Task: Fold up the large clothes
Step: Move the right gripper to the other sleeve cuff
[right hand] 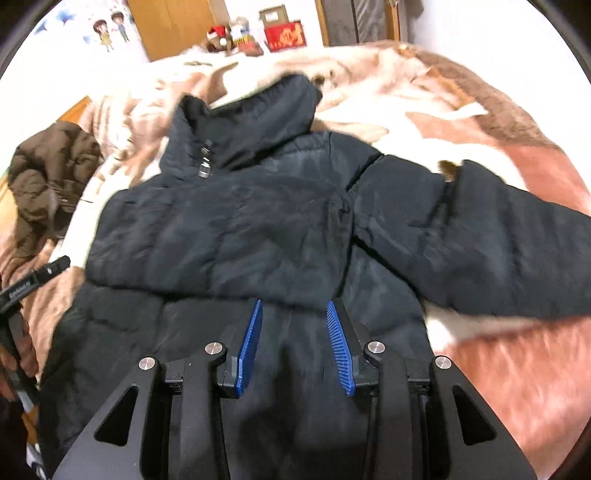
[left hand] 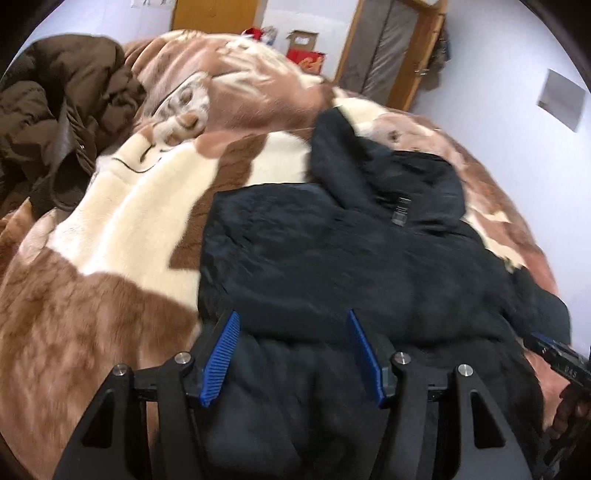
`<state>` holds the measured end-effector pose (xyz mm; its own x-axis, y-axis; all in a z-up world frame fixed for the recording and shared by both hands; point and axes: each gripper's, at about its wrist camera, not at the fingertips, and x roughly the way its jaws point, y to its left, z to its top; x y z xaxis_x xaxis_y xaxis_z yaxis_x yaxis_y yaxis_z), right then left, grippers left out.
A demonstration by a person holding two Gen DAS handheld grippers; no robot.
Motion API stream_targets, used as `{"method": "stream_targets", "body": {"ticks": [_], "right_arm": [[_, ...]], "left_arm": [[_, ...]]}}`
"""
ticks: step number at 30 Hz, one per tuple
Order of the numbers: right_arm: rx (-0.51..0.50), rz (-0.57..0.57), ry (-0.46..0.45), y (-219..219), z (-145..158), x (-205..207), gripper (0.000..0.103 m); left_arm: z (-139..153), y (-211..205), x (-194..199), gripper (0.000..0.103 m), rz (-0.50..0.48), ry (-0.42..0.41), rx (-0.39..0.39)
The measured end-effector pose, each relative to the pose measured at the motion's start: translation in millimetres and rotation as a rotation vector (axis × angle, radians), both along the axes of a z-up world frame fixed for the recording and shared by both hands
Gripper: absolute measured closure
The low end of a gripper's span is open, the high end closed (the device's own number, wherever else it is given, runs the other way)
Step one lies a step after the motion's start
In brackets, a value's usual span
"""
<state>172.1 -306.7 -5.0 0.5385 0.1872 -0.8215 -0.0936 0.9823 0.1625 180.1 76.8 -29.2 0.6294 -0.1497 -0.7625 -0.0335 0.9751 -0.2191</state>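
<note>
A black puffer jacket (left hand: pixel 332 251) lies flat on a bed, collar and hood away from me. It also shows in the right wrist view (right hand: pixel 240 229), with one sleeve (right hand: pixel 498 251) stretched out to the right and the other side folded across the body. My left gripper (left hand: pixel 291 317) is open and empty above the jacket's lower part. My right gripper (right hand: pixel 294 306) is open and empty above the jacket's lower middle. The right gripper's body shows at the right edge of the left wrist view (left hand: pixel 557 362).
A brown and cream plush blanket (left hand: pixel 110 258) covers the bed. A brown puffer coat (left hand: pixel 55 110) lies bunched at the far left, also seen in the right wrist view (right hand: pixel 48 177). Boxes (right hand: pixel 284 33) and wooden doors stand by the far wall.
</note>
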Motion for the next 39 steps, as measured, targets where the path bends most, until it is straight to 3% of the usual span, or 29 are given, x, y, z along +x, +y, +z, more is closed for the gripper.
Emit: {"method": "stream_targets", "body": {"ticks": [8,17,27,39], "right_arm": [[-0.017,-0.019,-0.091,-5,45,-80,0.064],[0.007,-0.073,-0.129,-33,65,-108,0.056],[0.063,-0.216,-0.117,-89,56,-97,0.051],[0.138,-0.47,-0.029,-192,5,-49,0.049]], "left_arm": [[37,-42,-75,0.041,-0.078,-0.027,-0.045],[62,-84,-105,0.041,-0.162,-0.06,-0.055],[65,-101,-85,0.041,-0.178,-0.067,-0.027],[41,-115,-26,0.04,-0.153,-0.038,0.049]]}}
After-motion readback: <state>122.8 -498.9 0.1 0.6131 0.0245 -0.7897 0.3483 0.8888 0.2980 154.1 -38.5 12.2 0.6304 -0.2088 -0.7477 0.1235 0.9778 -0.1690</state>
